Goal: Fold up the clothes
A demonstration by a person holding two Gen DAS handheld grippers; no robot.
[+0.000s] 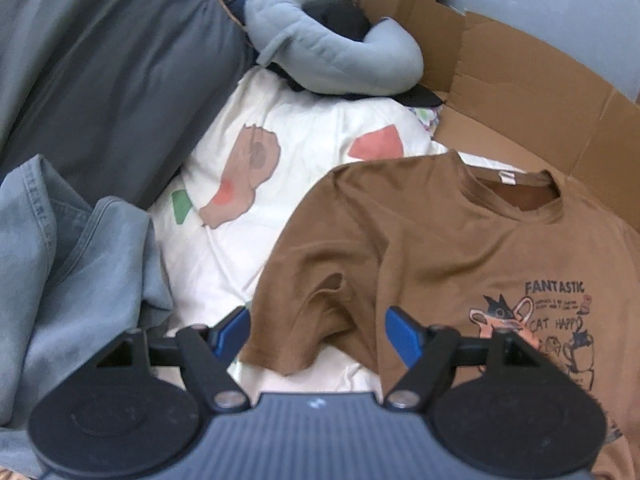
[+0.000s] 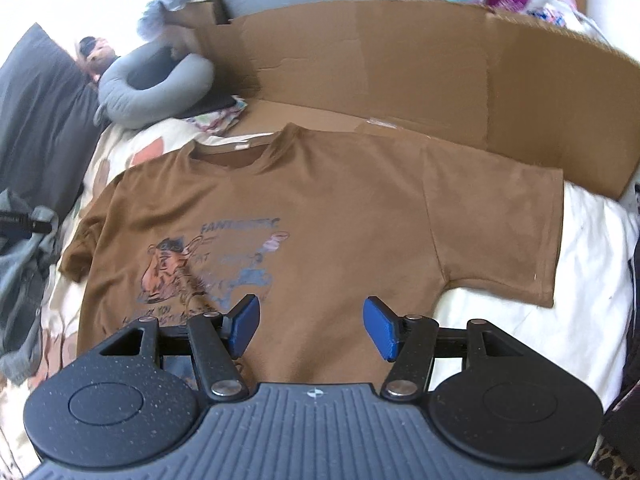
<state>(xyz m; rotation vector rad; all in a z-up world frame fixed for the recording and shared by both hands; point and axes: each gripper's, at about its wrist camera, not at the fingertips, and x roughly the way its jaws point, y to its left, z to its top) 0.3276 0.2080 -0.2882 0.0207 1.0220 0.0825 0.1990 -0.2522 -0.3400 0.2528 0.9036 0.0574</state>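
Brown T-shirt [image 2: 320,208]: lay flat on bed [image 2: 592,264]
Left hand-held gripper [image 1: 318,330]: apart, above sleeve [image 1: 316,320]
Right hand-held gripper [image 2: 312,328]: apart, empty

T-shirt [image 2: 320,208] flat on bedsheet [image 2: 580,280], cardboard [image 2: 400,80] behind (jeans [image 1: 80,264] left)

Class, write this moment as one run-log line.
brown T-shirt: flat, print up, unfolded | left gripper: open over crumpled sleeve | right gripper: open, empty, above shirt

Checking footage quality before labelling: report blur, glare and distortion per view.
Left wrist view: brown T-shirt print sharp, fisheye bends the cardboard, window glare at top. Right wrist view: print smeared by motion blur, blown-out white in the upper left corner.
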